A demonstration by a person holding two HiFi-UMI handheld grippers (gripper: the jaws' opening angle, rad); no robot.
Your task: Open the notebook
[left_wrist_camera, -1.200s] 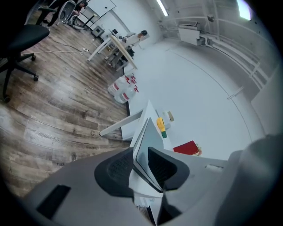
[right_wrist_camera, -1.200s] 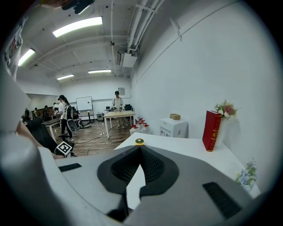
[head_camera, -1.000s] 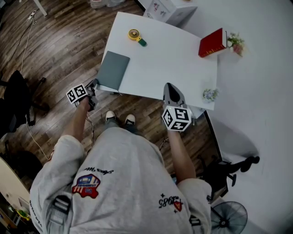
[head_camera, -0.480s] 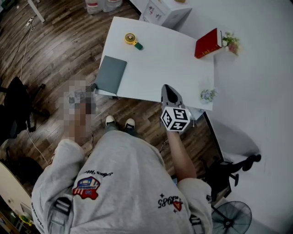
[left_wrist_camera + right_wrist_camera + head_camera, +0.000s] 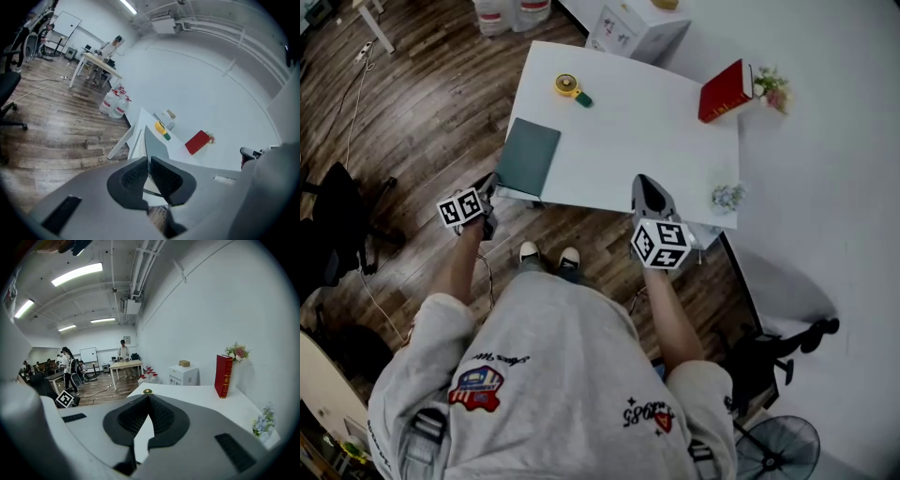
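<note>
The notebook [image 5: 528, 157] was plain grey-green and lay closed on the white table's [image 5: 656, 141] near left corner. Its long axis ran away from the person, a short end at the near edge. The left gripper's [image 5: 149, 161] jaws were closing on its near corner; the right gripper's [image 5: 149, 398] jaws met, empty.

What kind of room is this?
Probably a big shared office or workroom: a white table on a wood floor, a black office chair, and, farther off, a whiteboard and another desk.
</note>
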